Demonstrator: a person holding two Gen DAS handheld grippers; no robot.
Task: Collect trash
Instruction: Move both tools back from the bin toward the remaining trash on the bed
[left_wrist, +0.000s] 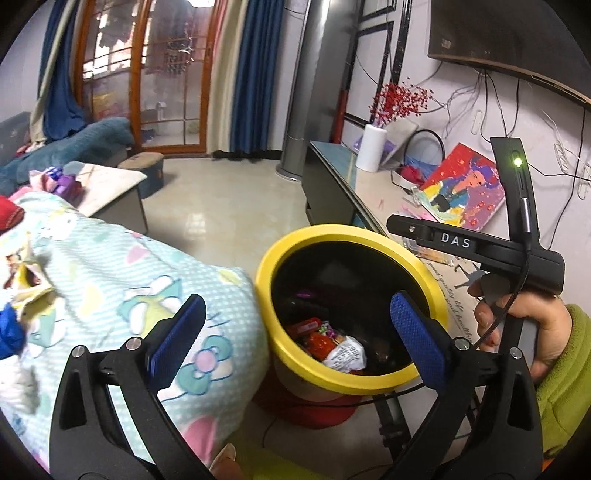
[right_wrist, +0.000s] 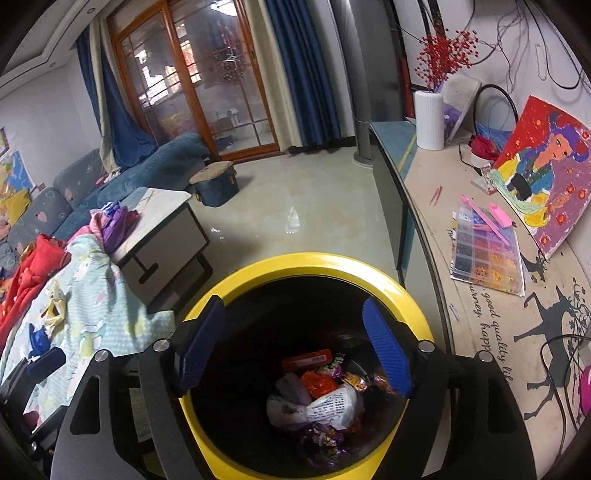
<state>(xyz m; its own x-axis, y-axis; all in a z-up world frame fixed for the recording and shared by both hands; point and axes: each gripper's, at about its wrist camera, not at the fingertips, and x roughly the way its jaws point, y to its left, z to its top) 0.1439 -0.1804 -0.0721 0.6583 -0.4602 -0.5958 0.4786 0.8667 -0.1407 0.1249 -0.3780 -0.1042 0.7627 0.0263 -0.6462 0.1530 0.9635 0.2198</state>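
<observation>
A yellow-rimmed bin (left_wrist: 295, 236) with a black inside stands on the floor beside a quilt-covered surface; it also shows in the right wrist view (right_wrist: 317, 260). Inside lie a crumpled white wrapper (right_wrist: 328, 406), red packets (right_wrist: 306, 360) and other snack wrappers; the white wrapper also shows in the left wrist view (left_wrist: 345, 356). My right gripper (right_wrist: 295, 347) is open and empty, directly above the bin's mouth. My left gripper (left_wrist: 297, 338) is open and empty, over the bin's left rim. The right gripper's body (left_wrist: 480, 247), held by a hand, shows in the left wrist view.
A patterned light-blue quilt (left_wrist: 122, 280) lies left of the bin. A long sideboard (right_wrist: 517, 306) on the right holds a bead box (right_wrist: 484, 254), a painting (right_wrist: 546, 173) and a white vase (right_wrist: 428, 120). A low coffee table (right_wrist: 162, 221), stool and sofa stand beyond.
</observation>
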